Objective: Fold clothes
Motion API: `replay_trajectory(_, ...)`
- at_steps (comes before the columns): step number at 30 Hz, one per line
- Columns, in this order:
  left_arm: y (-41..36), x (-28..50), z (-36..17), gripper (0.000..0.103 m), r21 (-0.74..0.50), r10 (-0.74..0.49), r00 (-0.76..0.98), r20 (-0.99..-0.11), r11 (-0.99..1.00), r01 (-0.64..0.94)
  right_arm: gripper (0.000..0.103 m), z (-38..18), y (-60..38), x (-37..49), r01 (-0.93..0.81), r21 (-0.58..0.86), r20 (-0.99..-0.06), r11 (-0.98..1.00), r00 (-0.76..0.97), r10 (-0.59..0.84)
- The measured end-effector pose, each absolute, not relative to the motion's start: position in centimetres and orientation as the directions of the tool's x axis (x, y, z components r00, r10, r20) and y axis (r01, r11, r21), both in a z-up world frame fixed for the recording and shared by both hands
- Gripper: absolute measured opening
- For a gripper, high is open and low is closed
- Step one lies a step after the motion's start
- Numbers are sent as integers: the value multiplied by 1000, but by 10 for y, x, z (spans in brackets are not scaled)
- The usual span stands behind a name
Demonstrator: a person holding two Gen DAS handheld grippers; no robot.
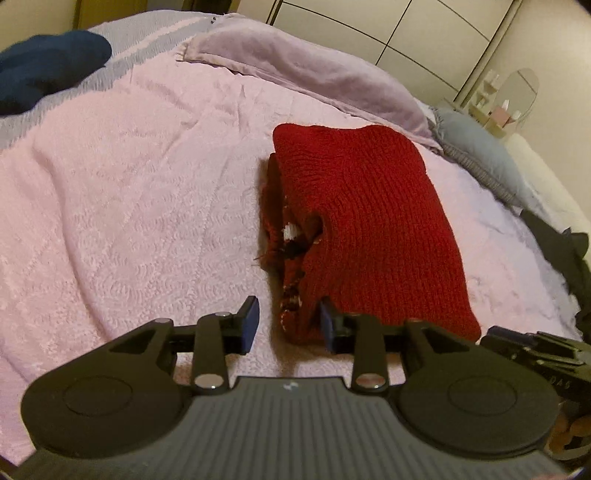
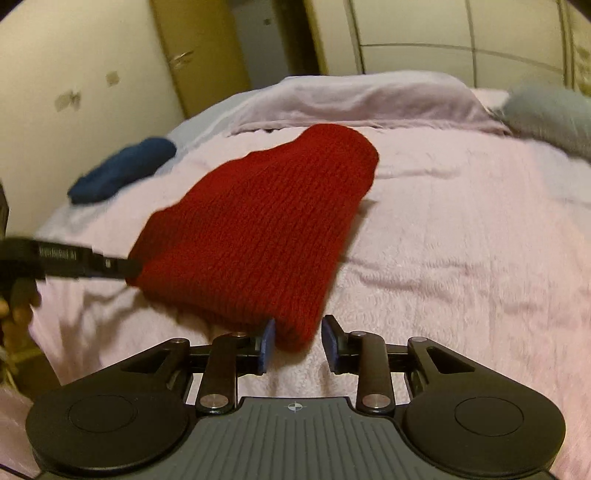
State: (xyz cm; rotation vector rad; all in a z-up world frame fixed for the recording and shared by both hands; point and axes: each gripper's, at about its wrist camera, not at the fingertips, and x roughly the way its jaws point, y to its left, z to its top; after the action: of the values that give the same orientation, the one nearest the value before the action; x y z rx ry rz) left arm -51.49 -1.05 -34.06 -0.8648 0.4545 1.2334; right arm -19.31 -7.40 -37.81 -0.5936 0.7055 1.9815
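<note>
A red knitted sweater (image 1: 369, 221) lies folded into a rectangle on the pink bedspread (image 1: 129, 221); a patterned layer shows at its left side. My left gripper (image 1: 290, 325) stands open at the sweater's near left corner. That corner lies between the pads, against the right one and apart from the left one. In the right wrist view the sweater (image 2: 266, 229) runs away from the camera. My right gripper (image 2: 299, 343) is open around the near right corner, with a gap at the right pad. The left gripper (image 2: 74, 260) shows at the sweater's left edge.
A dark blue garment (image 1: 48, 70) lies at the bed's far left. A lilac pillow (image 1: 306, 70) and a grey-blue cushion (image 1: 476, 147) sit at the head. Dark clothing (image 1: 561, 251) is heaped at the right edge. Wardrobe doors (image 1: 406, 29) stand behind.
</note>
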Motion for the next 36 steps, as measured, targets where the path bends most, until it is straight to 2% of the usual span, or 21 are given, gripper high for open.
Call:
replay_trajectory(8, -13, -513, -329, 30, -309, 632, 293, -718, 89, -947, 32, -374, -75, -187, -895, 260, -642, -362, -440, 628)
replay_trajectory(11, -13, -520, -321, 31, -366, 650, 344, -678, 107, -924, 32, -367, -72, -186, -895, 268, -618, -355, -443, 649)
replay_trajectory(14, -2, -534, -317, 34, -509, 663, 447, -601, 113, -853, 32, -361, -65, -185, -892, 292, -585, -347, -453, 673)
replay_trajectory(19, 41, -535, -332, 34, -583, 641, 486, -594, 74, -809, 32, -360, -36, -194, -875, 351, -539, -335, -481, 692)
replay_trajectory(21, 52, -533, -342, 31, -601, 636, 496, -591, 63, -797, 32, -364, -23, -199, -873, 363, -536, -324, -481, 694)
replay_trajectory(23, 61, -531, -351, 14, -614, 641, 504, -579, 65, -787, 32, -369, -13, -202, -872, 372, -531, -319, -482, 697)
replay_trajectory(25, 59, -530, -354, 12, -581, 681, 488, -545, 112, -806, 32, -374, -3, -205, -875, 371, -528, -311, -474, 704)
replay_trajectory(27, 54, -527, -359, 12, -495, 723, 445, -528, 164, -853, 32, -382, 5, -208, -878, 359, -530, -317, -472, 705)
replay_trajectory(29, 50, -524, -372, 14, -413, 732, 394, -556, 169, -895, 33, -395, 13, -214, -881, 348, -569, -319, -470, 675)
replay_trajectory(31, 48, -525, -383, 15, -387, 733, 368, -572, 154, -909, 35, -402, 14, -217, -877, 349, -579, -329, -478, 661)
replay_trajectory(36, 49, -519, -359, 21, -330, 720, 350, -600, 176, -927, 36, -391, 15, -215, -872, 316, -588, -373, -489, 645)
